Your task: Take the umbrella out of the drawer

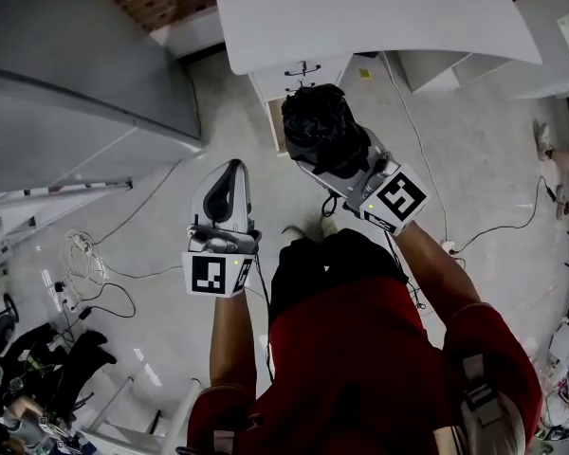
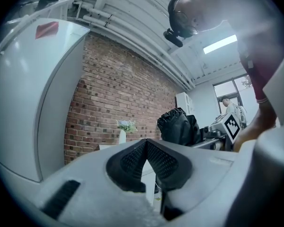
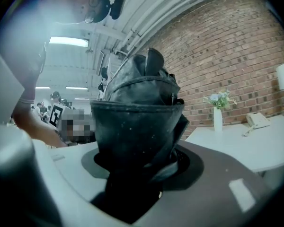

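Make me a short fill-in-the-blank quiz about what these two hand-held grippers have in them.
The black umbrella is clamped in the ____ hand-held gripper.
The left hand-held gripper is shut and holds ____.
The wall behind the white desk is built of ____.
Missing words: right; nothing; brick.

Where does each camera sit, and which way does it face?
Head view: on the person's head, steeply down at the desk; both arms show.
Left gripper view: on the left hand-held gripper, facing a brick wall; shut jaws show.
Right gripper view: on the right hand-held gripper, same wall; jaws clamp the umbrella.
Shared: all show umbrella.
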A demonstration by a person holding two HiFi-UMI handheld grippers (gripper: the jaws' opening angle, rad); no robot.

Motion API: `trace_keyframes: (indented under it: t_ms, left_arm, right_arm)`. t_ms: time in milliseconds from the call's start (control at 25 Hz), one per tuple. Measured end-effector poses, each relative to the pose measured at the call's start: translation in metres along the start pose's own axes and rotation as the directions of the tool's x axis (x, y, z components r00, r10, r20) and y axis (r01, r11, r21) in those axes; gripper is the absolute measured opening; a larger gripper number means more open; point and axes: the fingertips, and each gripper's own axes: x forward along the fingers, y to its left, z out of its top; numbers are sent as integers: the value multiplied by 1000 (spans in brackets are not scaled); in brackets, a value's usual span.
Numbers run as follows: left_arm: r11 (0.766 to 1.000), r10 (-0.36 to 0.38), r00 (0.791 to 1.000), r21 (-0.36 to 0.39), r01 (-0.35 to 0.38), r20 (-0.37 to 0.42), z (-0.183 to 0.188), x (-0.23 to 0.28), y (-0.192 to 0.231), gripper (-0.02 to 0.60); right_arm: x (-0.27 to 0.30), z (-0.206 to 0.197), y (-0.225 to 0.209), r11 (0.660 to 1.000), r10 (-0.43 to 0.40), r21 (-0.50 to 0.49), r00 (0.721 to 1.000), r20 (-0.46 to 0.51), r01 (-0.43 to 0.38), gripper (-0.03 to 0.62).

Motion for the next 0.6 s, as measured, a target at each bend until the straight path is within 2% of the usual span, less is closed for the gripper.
trace_keyframes:
  t_ms: [200,600]
  left_arm:
    - [999,-37,999,19,37,31,47,-7,-36,5]
    - [998,-63,997,17,62,43,77,-19,-55,5]
  right_arm:
    - [-39,47,20,1000,-14,23,999,36,14,272]
    - [-65,77,35,997,-25,69,994,107,18,272]
